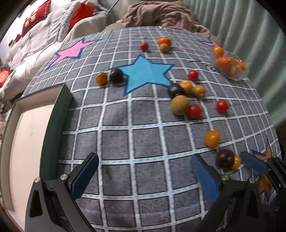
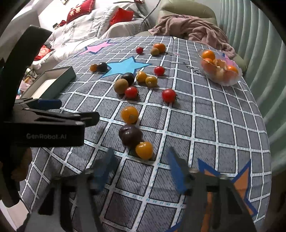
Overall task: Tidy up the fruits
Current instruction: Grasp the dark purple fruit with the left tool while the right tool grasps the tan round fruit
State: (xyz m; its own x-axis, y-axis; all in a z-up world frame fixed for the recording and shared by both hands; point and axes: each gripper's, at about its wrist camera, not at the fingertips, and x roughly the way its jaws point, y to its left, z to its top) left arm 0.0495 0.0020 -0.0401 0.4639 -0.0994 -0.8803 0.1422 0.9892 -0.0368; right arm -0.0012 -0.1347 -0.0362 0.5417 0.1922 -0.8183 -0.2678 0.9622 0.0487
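Table (image 2: pixel 205 128) under grey grid cloth with blue star (image 1: pixel 144 72), pink star (image 1: pixel 71 51). Small fruits (image 2: pixel 131 92) scattered mid-cloth; clear bowl (image 2: pixel 220 69) of orange fruit at far right. Green box (image 1: pixel 26 142) at left edge. Behind: bedding, red cushions (image 2: pixel 80 9), pink blanket (image 2: pixel 193 30), pale curtain. Left gripper (image 1: pixel 141 175) fingers spread, empty. Right gripper (image 2: pixel 143 171) fingers spread, just short of dark plum (image 2: pixel 130 136) touching yellow tomato (image 2: pixel 144 149).

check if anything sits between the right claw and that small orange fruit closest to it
Nothing visible does. The right claw is open with bare cloth up to the orange fruit; the dark purple fruit touches its far side.
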